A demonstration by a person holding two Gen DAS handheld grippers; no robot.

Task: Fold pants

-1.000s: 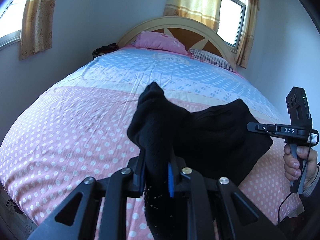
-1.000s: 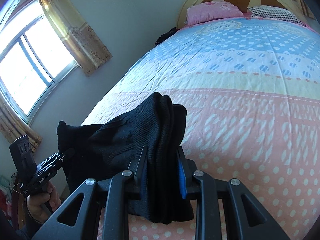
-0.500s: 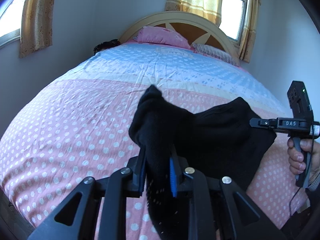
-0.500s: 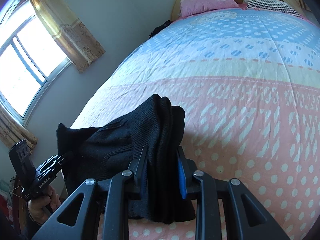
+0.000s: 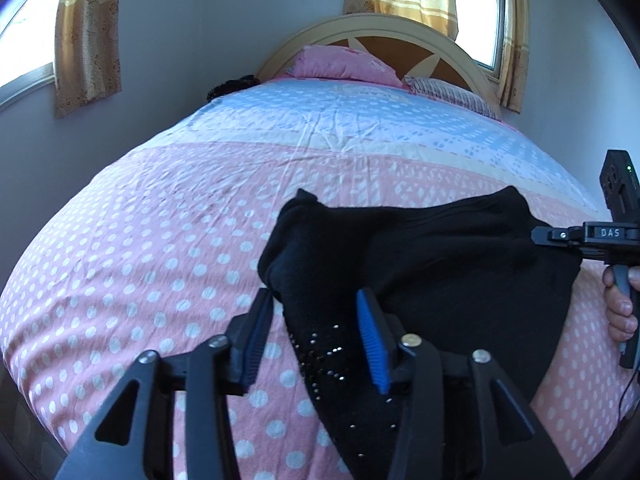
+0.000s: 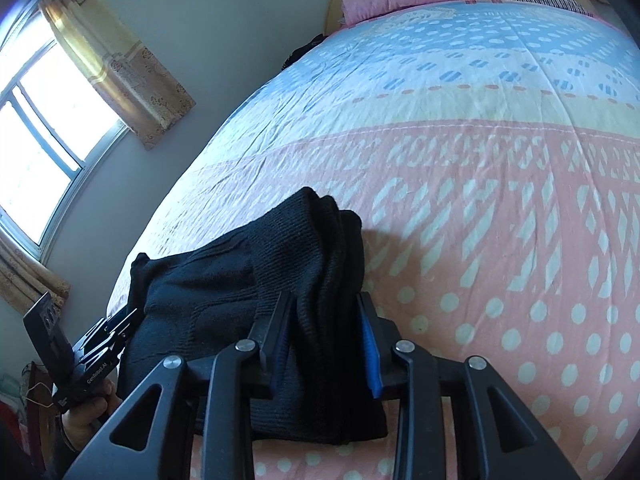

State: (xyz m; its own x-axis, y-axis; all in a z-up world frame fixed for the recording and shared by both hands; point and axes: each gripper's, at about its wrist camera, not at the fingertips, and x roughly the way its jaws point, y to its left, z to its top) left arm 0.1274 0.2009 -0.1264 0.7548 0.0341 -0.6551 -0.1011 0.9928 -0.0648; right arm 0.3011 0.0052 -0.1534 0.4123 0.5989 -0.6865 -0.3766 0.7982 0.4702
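Note:
The black pants (image 5: pixel 440 260) hang bunched over the near end of the bed, stretched between my two grippers. My left gripper (image 5: pixel 312 312) is open, its blue-padded fingers (image 5: pixel 370 344) spread with a fold of the pants lying loosely between them; small studs show on that fabric. My right gripper (image 6: pixel 322 312) is shut on a thick folded edge of the pants (image 6: pixel 224 280). In the left wrist view the right gripper (image 5: pixel 560 236) shows at the right edge, held by a hand. In the right wrist view the left gripper (image 6: pixel 116 328) is at the lower left.
The bed (image 5: pixel 160 220) has a pink dotted and blue patterned cover. A pink pillow (image 5: pixel 344 66) and a striped pillow (image 5: pixel 448 92) lie by the curved headboard. A dark item (image 5: pixel 230 86) sits at the bed's far left corner. Curtained windows flank the room.
My left gripper's fingers have spread apart and let go of the pants fold. Both grippers have moved forward over the bed. The right gripper keeps its hold.

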